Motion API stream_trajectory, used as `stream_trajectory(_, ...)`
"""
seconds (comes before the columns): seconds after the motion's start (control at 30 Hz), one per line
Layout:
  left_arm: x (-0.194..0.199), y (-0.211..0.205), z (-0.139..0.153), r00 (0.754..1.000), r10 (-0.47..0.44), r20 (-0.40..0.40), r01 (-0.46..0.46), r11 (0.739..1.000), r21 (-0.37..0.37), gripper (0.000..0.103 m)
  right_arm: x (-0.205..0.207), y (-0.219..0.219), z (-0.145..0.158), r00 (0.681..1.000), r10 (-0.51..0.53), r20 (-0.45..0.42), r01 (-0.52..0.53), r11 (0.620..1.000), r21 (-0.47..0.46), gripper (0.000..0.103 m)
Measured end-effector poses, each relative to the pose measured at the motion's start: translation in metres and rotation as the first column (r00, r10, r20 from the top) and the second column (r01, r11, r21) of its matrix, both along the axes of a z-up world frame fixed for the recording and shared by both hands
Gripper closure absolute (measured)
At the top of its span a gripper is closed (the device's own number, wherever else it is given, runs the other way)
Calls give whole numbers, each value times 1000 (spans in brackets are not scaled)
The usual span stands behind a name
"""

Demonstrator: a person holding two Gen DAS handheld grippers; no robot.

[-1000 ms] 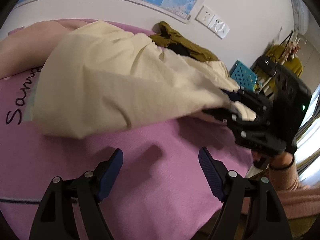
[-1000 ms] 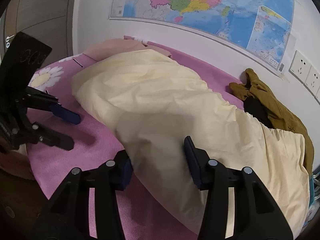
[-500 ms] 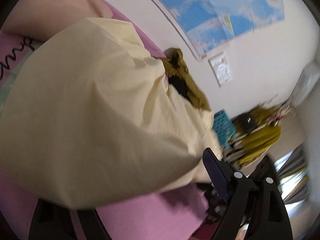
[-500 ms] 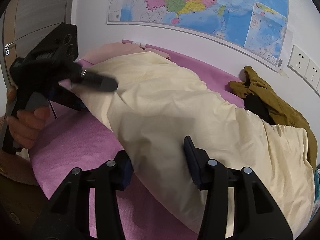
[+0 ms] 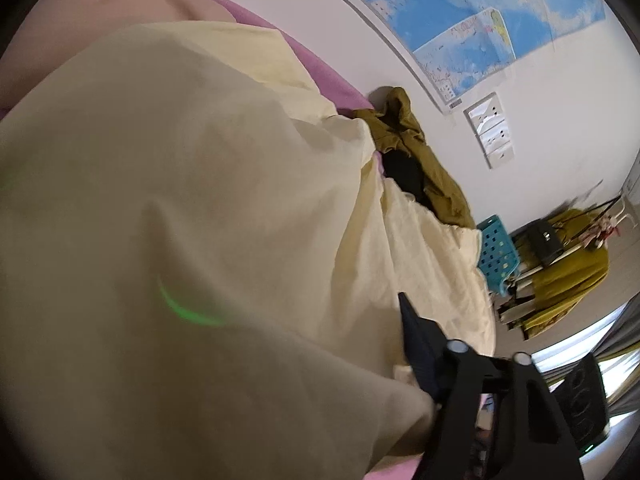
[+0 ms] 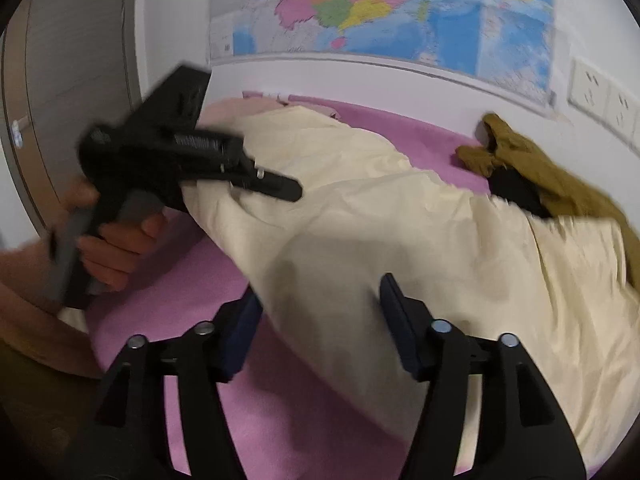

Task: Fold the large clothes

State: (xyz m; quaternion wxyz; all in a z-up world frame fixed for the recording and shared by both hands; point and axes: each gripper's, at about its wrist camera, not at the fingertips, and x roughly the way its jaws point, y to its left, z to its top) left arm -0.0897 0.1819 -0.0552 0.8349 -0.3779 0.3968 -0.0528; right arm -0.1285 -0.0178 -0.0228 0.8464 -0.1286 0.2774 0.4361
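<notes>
A large cream cloth (image 6: 400,220) lies bunched across the pink bed (image 6: 280,408). My right gripper (image 6: 320,312) sits at the cloth's near edge; its jaws are opening, a fold of cloth lies between them, and the pads do not press on it. A hand holds my left gripper (image 6: 276,196) at the cloth's left end, one finger lying over the fabric. In the left wrist view the cream cloth (image 5: 200,220) fills most of the picture and hides the left finger; only the right finger (image 5: 420,344) shows. Its jaws are closing with cloth between them.
An olive and black garment (image 6: 540,172) is heaped against the wall at the bed's far right. A pale pink pillow (image 5: 100,20) lies beyond the cloth. A teal basket (image 5: 496,248) and a cluttered rack (image 5: 560,264) stand past the bed. A door (image 6: 72,80) is at the left.
My left gripper has swung in from the bare pink bed to the cloth's left end and rolled; the cloth now covers one of its fingers. The right gripper stayed put and its jaws widened slightly.
</notes>
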Motion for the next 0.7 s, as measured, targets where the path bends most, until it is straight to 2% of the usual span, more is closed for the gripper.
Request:
stream_trajectory(0.07,-2,-1,-1,1000,-11,-7,12,999,42,50,5,-35,4,994,-13,-113,26,994,110,30)
stream_trajectory(0.1,-1,-1,-2,1000,-16,-8,16,999,52,51,7,-51,4,987,-30,-159,55,987,153,27)
stream_trajectory(0.2,-3,-1,-4,1000,-18,2,18,997,69,51,19,-118,-5,931,-113,-348,218,935,280,25)
stream_trajectory(0.27,-4,-2,-4,1000,-22,6,21,996,87,51,24,-158,-16,879,-192,-437,347,885,309,23)
stream_trajectory(0.3,-3,-3,-4,1000,-23,7,22,995,92,51,25,-185,-25,833,-244,-497,436,842,317,23)
stream_trajectory(0.33,-4,-3,-4,1000,-24,9,23,995,96,51,27,-198,-29,809,-268,-523,480,815,324,23)
stream_trajectory(0.4,-4,-3,-5,1000,-26,13,25,995,97,51,30,-227,-40,744,-329,-582,588,735,337,23)
stream_trajectory(0.5,-3,-3,-5,1000,-27,15,26,995,96,51,42,-244,-54,669,-405,-623,684,663,304,26)
stream_trajectory(0.57,-3,-3,-6,999,-35,20,33,995,98,51,46,-242,-55,660,-450,-602,703,652,284,27)
stream_trajectory(0.7,-4,-4,-7,999,-37,25,34,995,94,51,54,-225,-55,660,-507,-554,717,645,265,21)
